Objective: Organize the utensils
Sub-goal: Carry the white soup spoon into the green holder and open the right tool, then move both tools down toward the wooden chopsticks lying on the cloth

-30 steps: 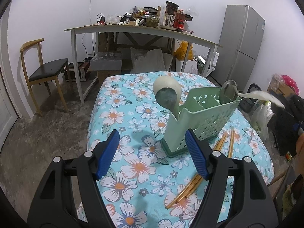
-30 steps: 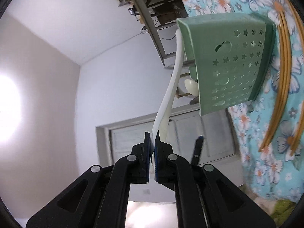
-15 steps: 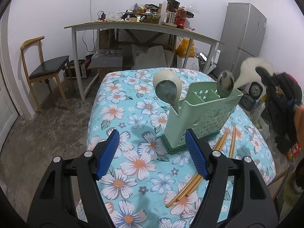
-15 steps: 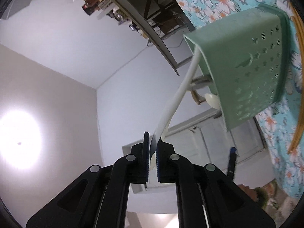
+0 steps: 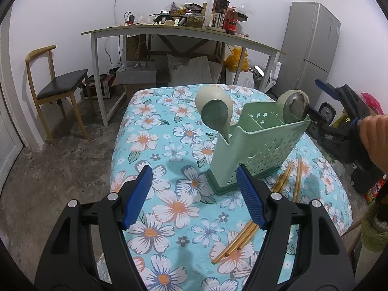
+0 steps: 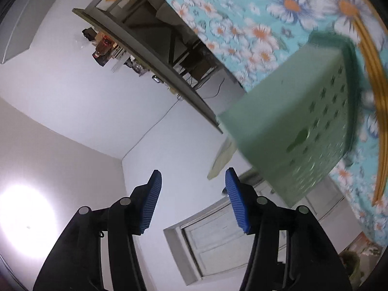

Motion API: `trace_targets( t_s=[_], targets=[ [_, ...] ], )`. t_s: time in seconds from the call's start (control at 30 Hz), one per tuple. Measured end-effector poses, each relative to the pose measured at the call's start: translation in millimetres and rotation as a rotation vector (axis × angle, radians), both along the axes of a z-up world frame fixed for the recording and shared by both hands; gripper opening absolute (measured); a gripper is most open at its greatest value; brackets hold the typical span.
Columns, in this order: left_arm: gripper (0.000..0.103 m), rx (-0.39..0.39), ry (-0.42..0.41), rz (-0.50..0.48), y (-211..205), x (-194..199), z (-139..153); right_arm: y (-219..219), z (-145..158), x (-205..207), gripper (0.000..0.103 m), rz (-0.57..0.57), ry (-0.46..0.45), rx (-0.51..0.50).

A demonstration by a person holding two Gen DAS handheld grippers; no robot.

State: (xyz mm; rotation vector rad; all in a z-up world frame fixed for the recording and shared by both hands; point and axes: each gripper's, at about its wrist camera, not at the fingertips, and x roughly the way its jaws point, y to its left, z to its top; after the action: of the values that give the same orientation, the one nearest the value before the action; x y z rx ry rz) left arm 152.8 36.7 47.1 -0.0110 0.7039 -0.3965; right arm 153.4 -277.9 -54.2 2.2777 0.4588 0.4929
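The pale green perforated plastic utensil holder point(image 5: 257, 145) stood upright on the flowered turquoise cloth of the surface point(image 5: 169, 150), just ahead of the left gripper point(image 5: 194, 191), whose jaws were spread wide with nothing between them. Two cream-backed ladles with grey metal bowls rose out of the holder: one point(image 5: 214, 111) at the end ahead of the left jaws, the other point(image 5: 294, 104) at the far-right end, close to the right gripper point(image 5: 317, 101) and the hand point(image 5: 374, 135) carrying it. The right jaws were opening, and in the right wrist view nothing lay between the blue pads point(image 6: 152, 201); a blurred cream handle tip point(image 6: 222, 157) showed just beyond them, beside the holder's wall point(image 6: 291, 131).

The main risk seemed to lie with that freshly released ladle. It was tall and top-heavy, and if the right jaws caught its handle on the way out it could tip over the rim, or drag the light holder onto its side. The holder looked narrow at its base, so a knock from either gripper might topple it.

Several long yellow-brown chopsticks point(image 5: 245, 232) lay loose on the cloth, just below and to the right of the left jaws, some touching the holder's base. They looked thin and smooth; a wide grasp could well close on only some, roll the others toward the surface's edge, or pinch the cloth and shift the holder.
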Motion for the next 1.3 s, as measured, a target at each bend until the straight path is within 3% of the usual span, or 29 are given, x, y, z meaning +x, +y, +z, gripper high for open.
trace_targets(
  t_s=[0.17, 0.33, 0.53, 0.83, 0.97, 1.07, 1.2, 1.3],
  targets=[
    [0.068, -0.004, 0.008, 0.002, 2, 2, -1, -9, -1, -6, 0.066, 0.004, 0.000, -0.041],
    [0.071, -0.013, 0.006, -0.010, 3, 0, -3, -17, 4, -28, 0.072, 0.021, -0.007, -0.152],
    [0.072, -0.014, 0.026, -0.046, -1, -4, -11, -26, -5, -69, 0.072, 0.071, 0.025, -0.328],
    [0.076, -0.010, 0.096, -0.129, -18, -9, -35, -12, -37, -110, 0.072, 0.317, 0.105, -0.677],
    [0.076, 0.000, 0.121, -0.170, -31, -12, -47, -4, -50, -122, 0.071, 0.338, 0.108, -0.749],
    [0.076, -0.002, 0.137, -0.201, -38, -14, -55, 0, -52, -125, 0.062, 0.354, 0.108, -0.818],
    [0.064, -0.018, 0.168, -0.254, -46, -13, -63, 3, -50, -117, 0.050, 0.366, 0.127, -0.924],
    [0.046, -0.028, 0.229, -0.299, -52, -7, -73, 2, -54, -113, 0.045, 0.369, 0.129, -0.943]
  ],
)
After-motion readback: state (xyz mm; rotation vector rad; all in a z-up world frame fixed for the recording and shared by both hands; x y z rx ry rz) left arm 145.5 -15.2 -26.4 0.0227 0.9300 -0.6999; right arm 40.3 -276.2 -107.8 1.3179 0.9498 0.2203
